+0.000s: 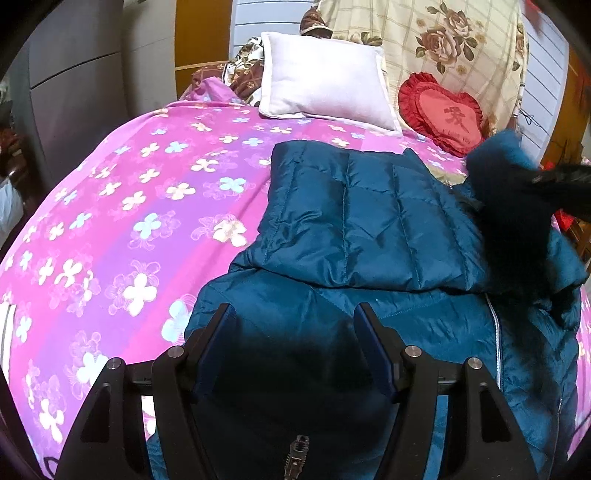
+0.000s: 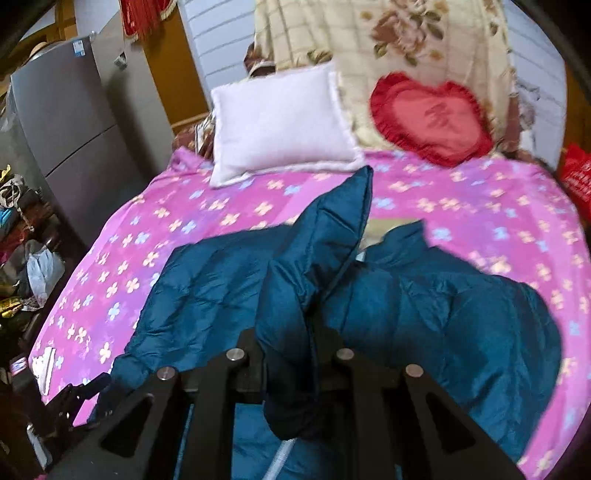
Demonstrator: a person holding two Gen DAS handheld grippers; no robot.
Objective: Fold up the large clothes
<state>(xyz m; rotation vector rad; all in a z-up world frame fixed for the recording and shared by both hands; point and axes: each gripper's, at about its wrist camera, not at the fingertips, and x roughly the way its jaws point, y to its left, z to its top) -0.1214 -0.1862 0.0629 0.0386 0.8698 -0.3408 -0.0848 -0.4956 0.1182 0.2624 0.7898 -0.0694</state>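
A teal quilted down jacket lies on the pink flowered bedsheet, one sleeve folded across its body. My left gripper is open and empty, just above the jacket's lower body. In the right wrist view my right gripper is shut on a raised fold of the jacket and holds it up above the rest of the garment. The right gripper's dark shape and the lifted fabric show at the right edge of the left wrist view.
A white pillow and a red heart cushion lie at the bed's head, with a floral blanket behind. A grey fridge and piled clutter stand left of the bed.
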